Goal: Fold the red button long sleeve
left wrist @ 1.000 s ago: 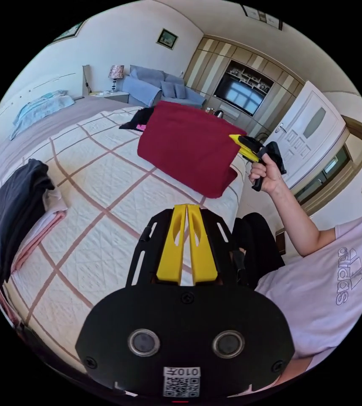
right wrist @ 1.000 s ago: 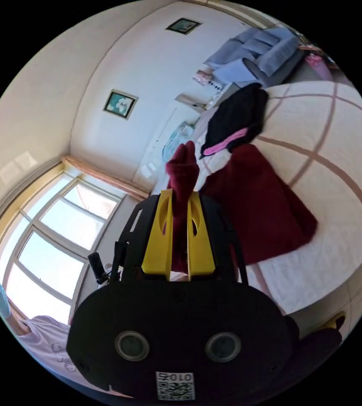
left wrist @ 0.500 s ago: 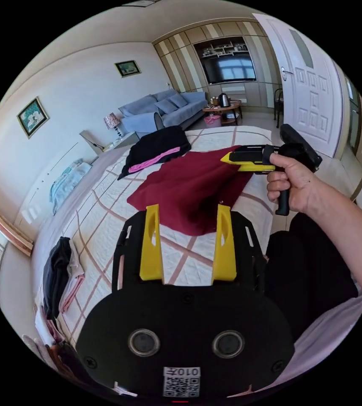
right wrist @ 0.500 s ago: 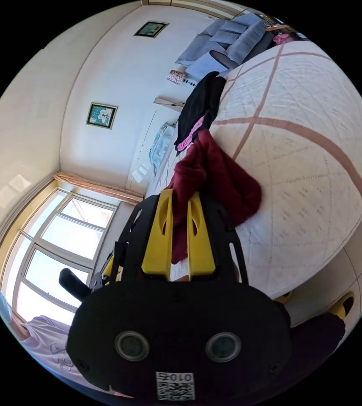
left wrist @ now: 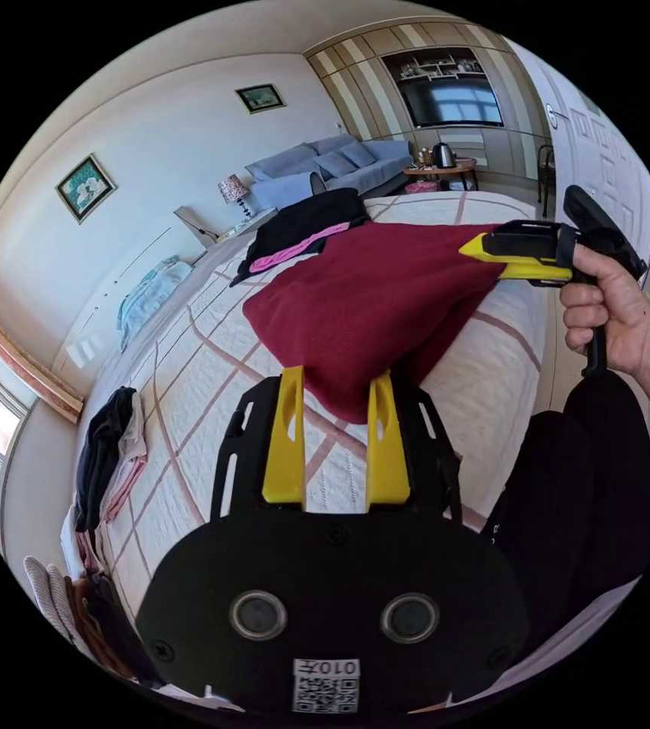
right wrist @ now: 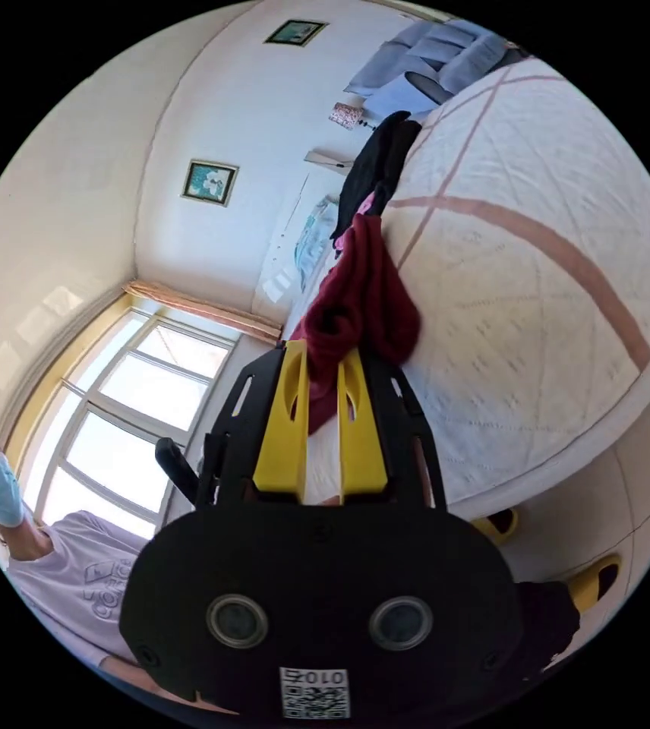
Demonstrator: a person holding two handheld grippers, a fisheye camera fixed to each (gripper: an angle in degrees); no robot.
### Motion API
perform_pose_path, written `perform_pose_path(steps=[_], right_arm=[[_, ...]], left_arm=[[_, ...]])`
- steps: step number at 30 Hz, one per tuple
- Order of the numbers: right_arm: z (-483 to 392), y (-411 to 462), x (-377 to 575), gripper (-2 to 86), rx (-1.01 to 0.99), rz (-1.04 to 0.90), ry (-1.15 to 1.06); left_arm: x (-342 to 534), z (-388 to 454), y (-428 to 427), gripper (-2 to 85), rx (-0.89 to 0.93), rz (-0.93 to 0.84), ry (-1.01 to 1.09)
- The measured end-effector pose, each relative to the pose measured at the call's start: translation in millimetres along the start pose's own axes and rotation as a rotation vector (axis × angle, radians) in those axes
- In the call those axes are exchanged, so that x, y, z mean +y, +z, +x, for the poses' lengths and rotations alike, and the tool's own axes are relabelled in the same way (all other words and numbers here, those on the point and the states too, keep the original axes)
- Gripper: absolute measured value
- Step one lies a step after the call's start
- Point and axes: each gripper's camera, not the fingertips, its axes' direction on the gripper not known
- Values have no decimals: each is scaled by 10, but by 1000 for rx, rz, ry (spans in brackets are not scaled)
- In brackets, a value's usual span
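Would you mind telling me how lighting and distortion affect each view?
Left gripper view: even daylight, the dark red knitted shirt sharp, fisheye bending the walls. Right gripper view: the bright window glares, and the quilted cream bed bulges.

A bed [left wrist: 211, 357] with a cream quilt crossed by pink stripes lay before me. On it rested the red shirt [left wrist: 363, 304], a black and pink garment [left wrist: 302, 228] beyond it, and a stack of dark and pale clothes [left wrist: 108, 456] near one edge.
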Motion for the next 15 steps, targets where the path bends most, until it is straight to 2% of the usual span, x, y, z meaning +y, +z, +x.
perform_pose_path(steps=[3, 9, 10, 13, 15], right_arm=[[-39, -128, 16, 75, -9, 56, 13], [-292, 103, -313, 62, -4, -53, 35], [-464, 113, -385, 58, 38, -63, 7], [-1130, 86, -413, 50, 179, -63, -256], [-1146, 122, -352, 46, 256, -58, -288]], left_arm=[[-70, 124, -56, 97, -17, 4, 41], [-216, 429, -97, 87, -76, 10, 145], [-231, 439, -78, 83, -56, 7, 146], [-265, 393, -78, 73, 6, -7, 125], [-285, 428, -71, 68, 10, -16, 141]])
